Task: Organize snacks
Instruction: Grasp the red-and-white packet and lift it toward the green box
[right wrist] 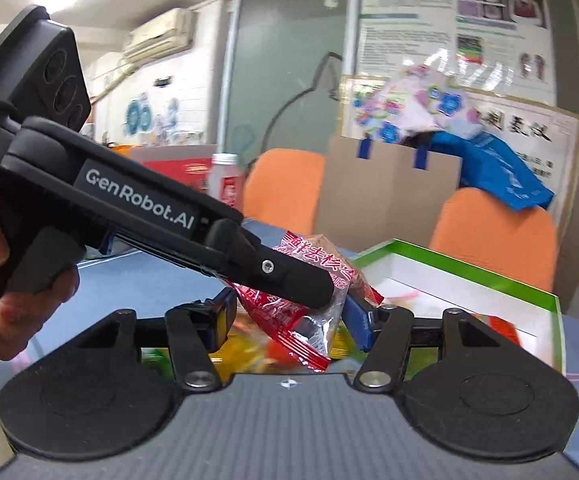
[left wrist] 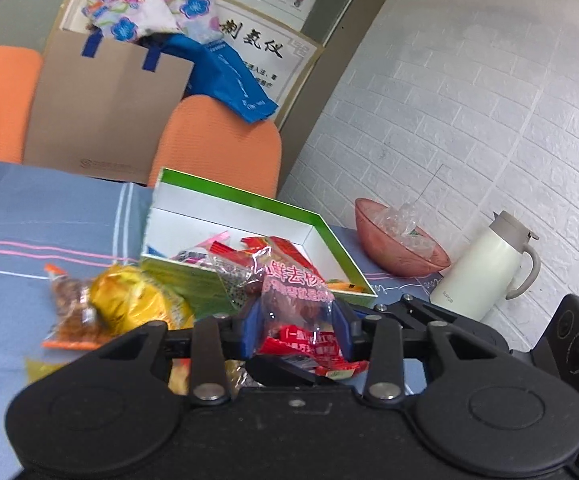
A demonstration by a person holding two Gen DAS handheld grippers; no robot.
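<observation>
Clamped between the blue pads of the left gripper (left wrist: pixel 295 320) is a red-and-clear snack packet (left wrist: pixel 293 300), lifted off the blue tablecloth (left wrist: pixel 49 216) just in front of the green-edged box (left wrist: pixel 329 232). Loose snacks (left wrist: pixel 129 300) lie left of the box; a pink bowl (left wrist: pixel 397 248) and white jug (left wrist: pixel 485 264) crowd its right, near the wall. The right gripper (right wrist: pixel 289 320) stands released, fingers wide, the packet between them without pressing. A hand (right wrist: pixel 13 272) grips the left tool's handle.
</observation>
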